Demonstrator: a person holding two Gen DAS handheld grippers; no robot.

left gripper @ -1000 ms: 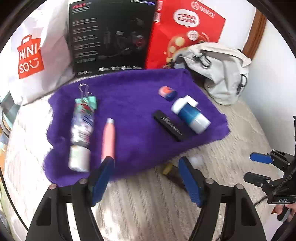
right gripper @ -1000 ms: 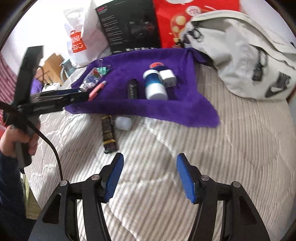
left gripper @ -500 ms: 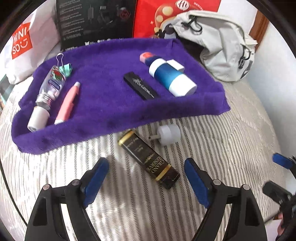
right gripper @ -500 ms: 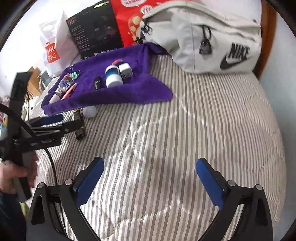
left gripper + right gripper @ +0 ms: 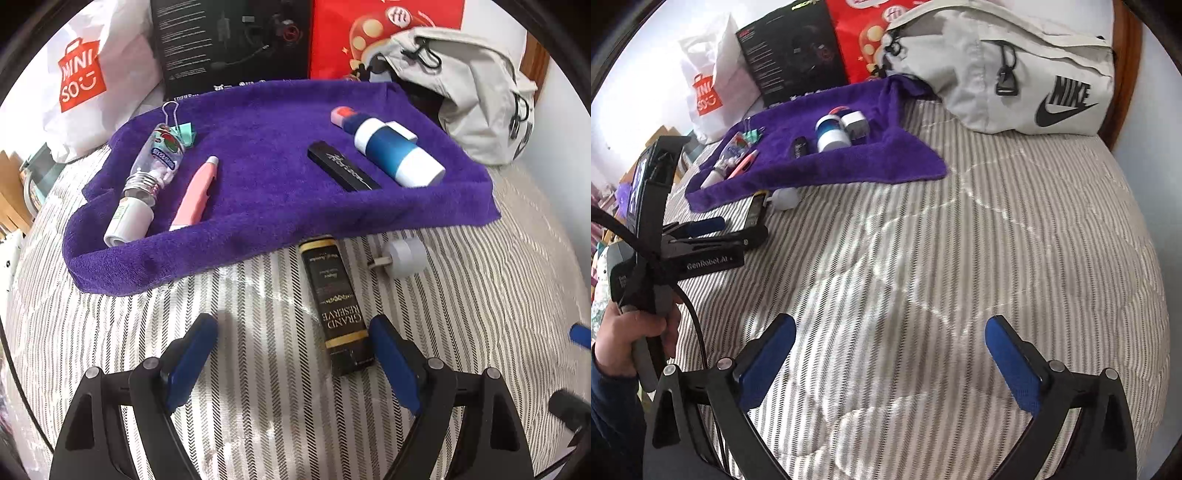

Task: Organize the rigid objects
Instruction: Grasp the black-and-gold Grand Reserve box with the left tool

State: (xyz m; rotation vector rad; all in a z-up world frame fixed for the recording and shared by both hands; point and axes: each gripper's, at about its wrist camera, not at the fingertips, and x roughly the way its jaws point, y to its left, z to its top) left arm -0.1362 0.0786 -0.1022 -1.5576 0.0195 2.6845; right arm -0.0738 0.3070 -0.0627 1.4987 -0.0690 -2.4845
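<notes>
Bed [image 5: 480, 314]: striped, towel [image 5: 277, 184] was my sorting spot.
Left gripper [image 5: 291, 350]: apart, I straddled the black box [image 5: 338, 306].
Right gripper [image 5: 890, 354]: opening, empty.

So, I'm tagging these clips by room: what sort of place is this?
Most likely a bedroom. The work surface is a striped quilted mattress with a wooden headboard at its far end. A Nike backpack and a Miniso shopping bag lie on it, personal clutter rather than workshop gear.

Black box [image 5: 338, 306] flat beside towel [image 5: 280, 206]
</notes>
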